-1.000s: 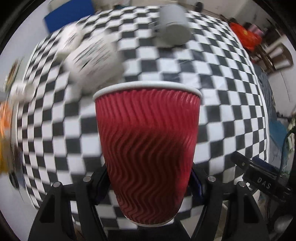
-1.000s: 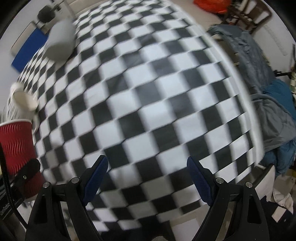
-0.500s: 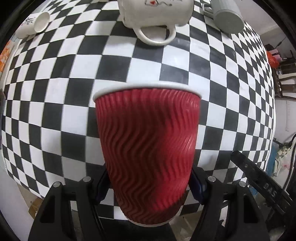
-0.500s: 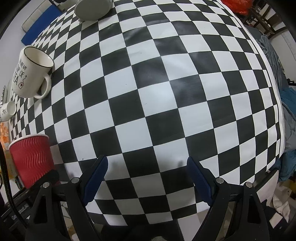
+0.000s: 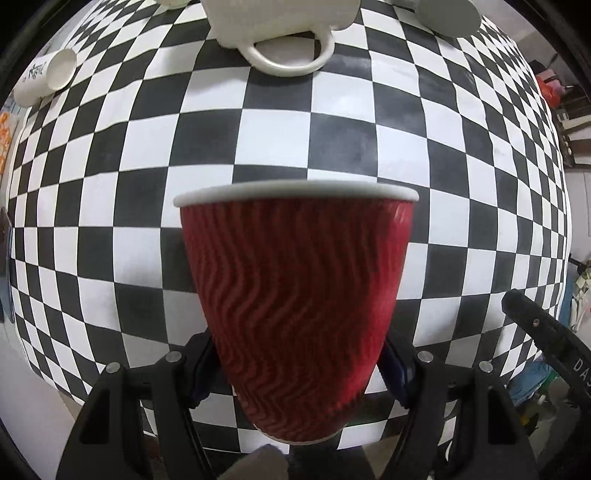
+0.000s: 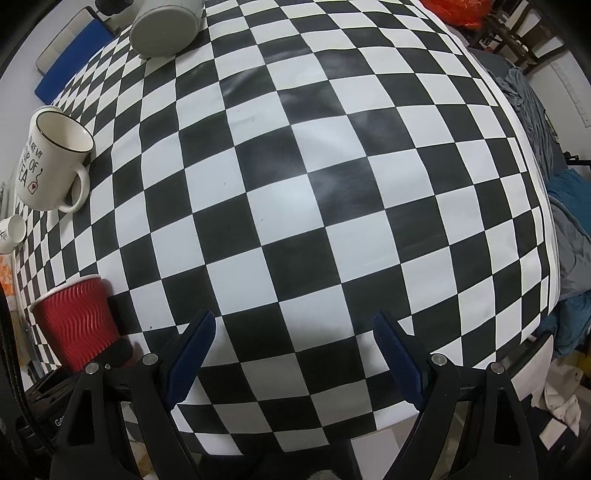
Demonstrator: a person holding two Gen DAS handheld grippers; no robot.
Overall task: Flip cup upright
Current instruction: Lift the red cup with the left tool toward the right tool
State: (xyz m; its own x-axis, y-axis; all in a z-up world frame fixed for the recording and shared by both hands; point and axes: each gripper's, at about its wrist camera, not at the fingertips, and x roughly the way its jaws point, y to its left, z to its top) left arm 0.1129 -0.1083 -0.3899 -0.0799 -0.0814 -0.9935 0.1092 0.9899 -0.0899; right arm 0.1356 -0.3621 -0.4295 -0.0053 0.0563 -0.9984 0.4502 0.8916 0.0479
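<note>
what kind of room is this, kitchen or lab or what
Likely a lived-in home room, not a lab: a table under a checkered cloth holding a tea mug, clothes heaped on a chair, and wooden chairs behind.

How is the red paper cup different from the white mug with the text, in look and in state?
The red paper cup is ribbed with a wavy pattern and has no handle; the white mug is smooth, with printed words and a handle. The cup is held by the left tongs; nothing holds the mug, which stands on the checkered table. Both have their openings facing up.
</note>
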